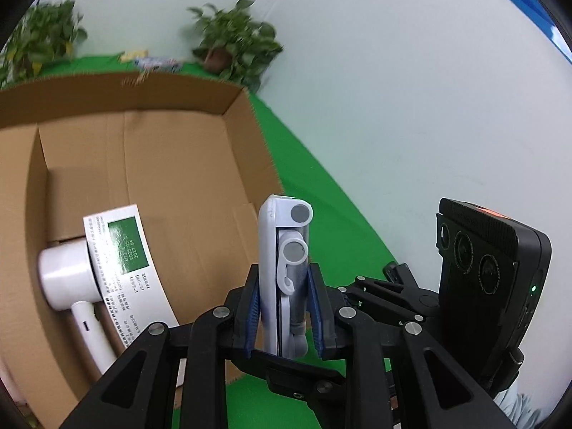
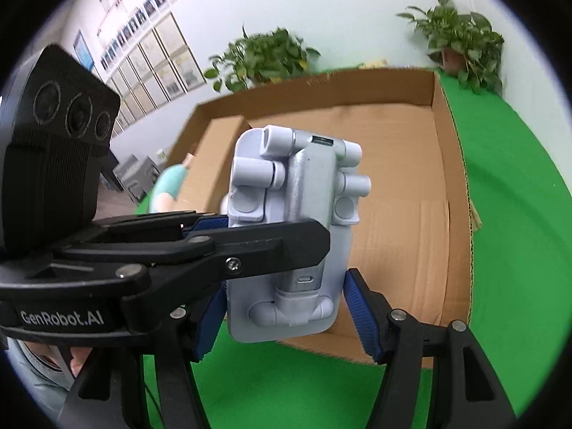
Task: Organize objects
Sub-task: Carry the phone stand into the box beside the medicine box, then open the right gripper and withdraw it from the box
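Observation:
A folded pale grey phone stand [image 1: 285, 271] is held upright over the near rim of an open cardboard box [image 1: 186, 164]. My left gripper [image 1: 284, 307] is shut on its two flat faces. In the right wrist view the stand [image 2: 291, 228] shows its hinged back. My left gripper [image 2: 250, 243] crosses in front of the stand from the left. My right gripper [image 2: 286, 318] has its blue pads [image 2: 359, 314] at the stand's two lower edges. I cannot tell whether they press on it. A white hair dryer [image 1: 73, 286] and a white-and-green printed carton [image 1: 128, 264] lie inside the box.
The box sits on a green cloth [image 2: 518, 236] against a pale wall. Two potted plants [image 1: 234, 43] [image 1: 39, 39] stand behind it, with small packets [image 1: 157, 60] between them. The other gripper's black camera unit [image 1: 489, 279] is at the right.

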Motion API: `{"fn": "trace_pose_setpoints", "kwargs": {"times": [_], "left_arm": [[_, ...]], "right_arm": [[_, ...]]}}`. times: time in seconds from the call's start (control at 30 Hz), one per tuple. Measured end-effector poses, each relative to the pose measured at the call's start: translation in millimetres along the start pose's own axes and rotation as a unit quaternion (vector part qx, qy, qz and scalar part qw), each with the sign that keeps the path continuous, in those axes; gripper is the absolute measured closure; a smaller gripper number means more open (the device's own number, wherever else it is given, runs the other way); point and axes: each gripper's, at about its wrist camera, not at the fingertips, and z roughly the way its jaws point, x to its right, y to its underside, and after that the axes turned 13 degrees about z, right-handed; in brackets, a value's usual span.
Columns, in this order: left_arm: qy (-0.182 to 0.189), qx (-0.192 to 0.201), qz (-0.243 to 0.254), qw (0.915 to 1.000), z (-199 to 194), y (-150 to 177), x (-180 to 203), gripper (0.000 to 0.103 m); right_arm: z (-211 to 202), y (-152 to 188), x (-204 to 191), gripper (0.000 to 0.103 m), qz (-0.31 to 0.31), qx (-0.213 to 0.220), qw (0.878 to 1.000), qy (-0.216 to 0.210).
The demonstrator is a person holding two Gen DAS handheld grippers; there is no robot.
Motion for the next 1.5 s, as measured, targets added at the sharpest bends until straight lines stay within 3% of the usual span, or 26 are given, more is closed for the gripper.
{"fn": "trace_pose_setpoints", "kwargs": {"times": [0.43,0.67,0.77,0.83,1.0,1.07,1.2,1.33,1.37,1.43,1.5], "left_arm": [[-0.011,-0.068,-0.096,0.9931,81,35,-57,0.082],[-0.033,-0.088,-0.12,0.9884,98,42,-70,0.081],[-0.048,-0.1,-0.107,0.9881,100,41,-70,0.079],[-0.047,-0.098,-0.104,0.9886,99,41,-71,0.075],[-0.044,-0.083,-0.097,0.9908,83,35,-68,0.053],[-0.052,-0.075,-0.092,0.9916,74,34,-67,0.051],[-0.065,-0.046,-0.084,0.9933,43,40,-66,0.051],[-0.129,0.009,-0.046,0.9905,-3,52,-58,0.038],[-0.161,0.027,-0.032,0.986,-18,58,-53,0.03],[-0.215,0.053,-0.007,0.9752,-34,62,-52,0.025],[-0.274,0.08,0.018,0.9583,-55,77,-43,0.011]], "right_arm": [[75,13,46,0.04,0.04,-0.118,0.992,-0.01],[91,22,50,0.042,0.046,-0.135,0.99,0.001],[96,24,51,0.042,0.051,-0.136,0.989,0.005],[95,26,49,0.042,0.047,-0.133,0.99,0.007],[94,29,50,0.041,0.06,-0.131,0.99,0.008],[93,31,49,0.033,0.065,-0.131,0.989,0.012],[80,38,42,0.031,0.045,-0.1,0.993,0.048],[38,56,24,0.01,0.01,0.011,0.995,0.096],[30,65,19,0.0,0.007,0.032,0.994,0.102],[26,79,13,0.001,0.007,0.059,0.993,0.106],[20,95,3,0.001,0.001,0.087,0.989,0.116]]}}
